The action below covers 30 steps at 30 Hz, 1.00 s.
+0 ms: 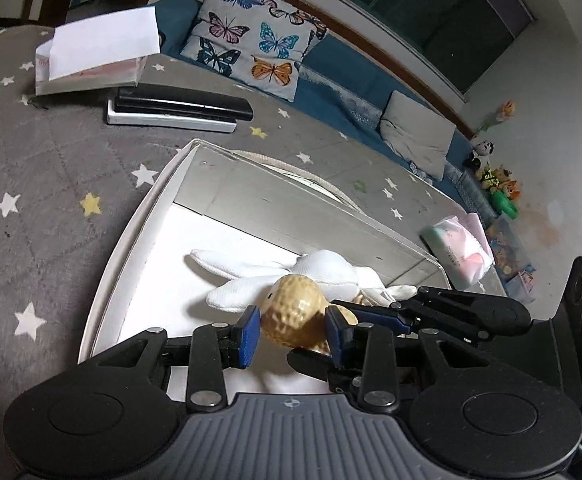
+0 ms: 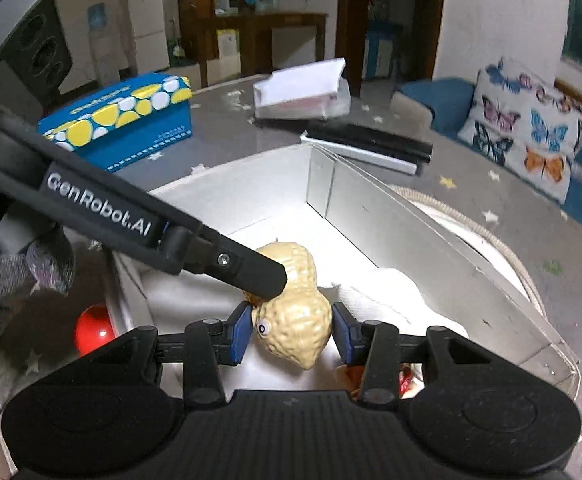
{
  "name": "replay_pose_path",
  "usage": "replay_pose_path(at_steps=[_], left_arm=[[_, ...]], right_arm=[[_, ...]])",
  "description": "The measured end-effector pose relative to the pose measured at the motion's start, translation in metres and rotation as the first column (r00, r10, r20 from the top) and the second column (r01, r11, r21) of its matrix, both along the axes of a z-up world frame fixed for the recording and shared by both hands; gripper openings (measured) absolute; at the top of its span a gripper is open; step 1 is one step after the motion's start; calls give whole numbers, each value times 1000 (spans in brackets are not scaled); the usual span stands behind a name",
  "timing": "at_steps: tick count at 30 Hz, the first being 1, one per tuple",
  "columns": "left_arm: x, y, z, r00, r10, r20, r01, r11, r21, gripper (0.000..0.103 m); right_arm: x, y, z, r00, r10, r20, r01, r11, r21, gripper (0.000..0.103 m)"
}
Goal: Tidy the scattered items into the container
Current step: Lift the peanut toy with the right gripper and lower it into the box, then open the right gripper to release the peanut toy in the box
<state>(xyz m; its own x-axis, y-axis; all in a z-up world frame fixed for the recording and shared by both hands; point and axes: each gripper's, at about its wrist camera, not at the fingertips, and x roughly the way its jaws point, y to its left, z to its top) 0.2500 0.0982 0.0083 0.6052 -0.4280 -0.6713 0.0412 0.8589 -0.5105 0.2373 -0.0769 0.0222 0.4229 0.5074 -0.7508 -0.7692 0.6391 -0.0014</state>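
I count one peanut toy (image 2: 291, 312), tan and dimpled with a googly eye, and it sits over the open white box (image 1: 139, 216), the container on the grey star-print cloth (image 1: 51, 160). Both of my grippers are at it. My right gripper (image 2: 291, 334) has its two blue pads (image 2: 238, 334) pressed on either side of the peanut, so it is clamped on the toy. My left gripper (image 1: 293, 330) frames the same peanut between its two blue pads (image 1: 250, 330); the right pad touches the shell, but I cannot tell whether the left pad touches it, so I cannot say if this one is gripping or loose. In the right wrist view one black finger of the left gripper crosses in front and hides the peanut's upper left.

Inside the box I count one white cloth rabbit (image 1: 291, 276), lying flat under the peanut; its lower body is hidden behind the gripper. Something orange and red (image 2: 403, 378) shows below my right gripper's linkage, too covered to name.

Outside the box there is one red ball (image 2: 93, 334), half cut off by the box wall, one blue tissue box (image 2: 123, 120) with yellow and white spots, one stack of flat black and white cases (image 1: 179, 110), one clear tray with white paper (image 1: 95, 56) on it, and one pastel packet (image 1: 459, 252). One butterfly cushion (image 1: 255, 40) and one grey cushion (image 1: 415, 136) lie on the blue bench beyond. The small toys (image 1: 495, 176) in the far corner are too small to count.
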Motion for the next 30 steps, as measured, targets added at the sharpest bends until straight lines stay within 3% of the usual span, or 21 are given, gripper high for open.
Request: replay_pose_path(at_steps=[14,26,30], left_arm=[[25,2,-15,998,38,-40,-37,999,26,37],[18,8,-9,998,61,-5,-61,998,12,37],[11,8,-4,998,70,8,-70,997,21,37]], right_arm=[[30,32,-20,999,7,-52,-16,986,-168,42],[30,24,-17,999,3,-47,-9,992,-126,44],[22,18,-8,999,11,-34,-15,995,-99,51]])
